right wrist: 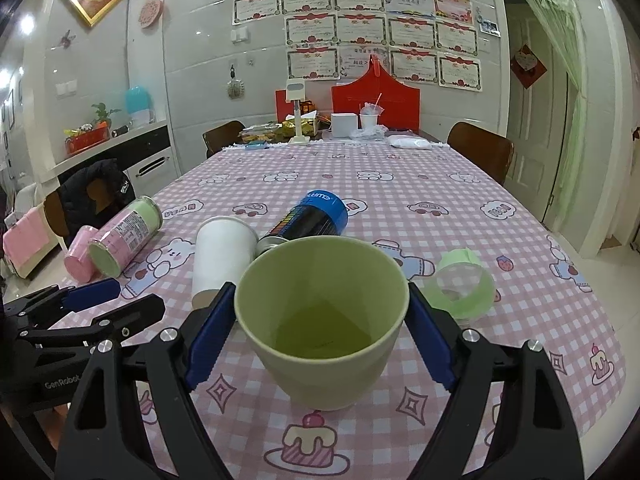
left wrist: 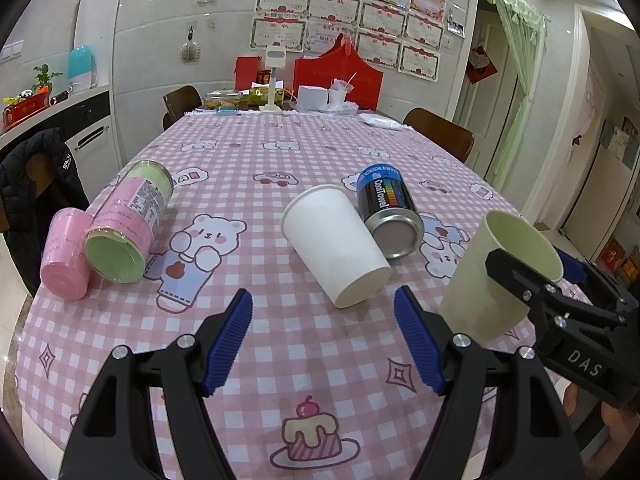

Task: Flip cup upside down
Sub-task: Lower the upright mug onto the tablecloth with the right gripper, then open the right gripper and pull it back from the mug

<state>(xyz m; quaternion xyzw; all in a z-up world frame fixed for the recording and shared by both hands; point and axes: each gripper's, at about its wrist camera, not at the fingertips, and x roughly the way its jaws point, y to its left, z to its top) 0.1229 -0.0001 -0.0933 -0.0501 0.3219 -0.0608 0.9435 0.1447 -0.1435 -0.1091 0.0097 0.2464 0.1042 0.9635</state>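
Observation:
A pale green cup [right wrist: 320, 320] stands mouth up between the blue pads of my right gripper [right wrist: 322, 336], which is shut on its sides near the rim. The cup also shows in the left wrist view [left wrist: 500, 276], with the right gripper [left wrist: 560, 292] clamped on it at the table's right. My left gripper [left wrist: 324, 340] is open and empty above the tablecloth, near a white paper cup [left wrist: 334, 240] lying on its side. The left gripper also shows in the right wrist view [right wrist: 96, 304].
A blue and black can [left wrist: 390, 210] lies beside the paper cup. A pink and green canister [left wrist: 128, 220] and a pink cup [left wrist: 66, 258] lie at the left. A green tape roll [right wrist: 462, 284] sits at the right. Clutter and chairs are at the far end.

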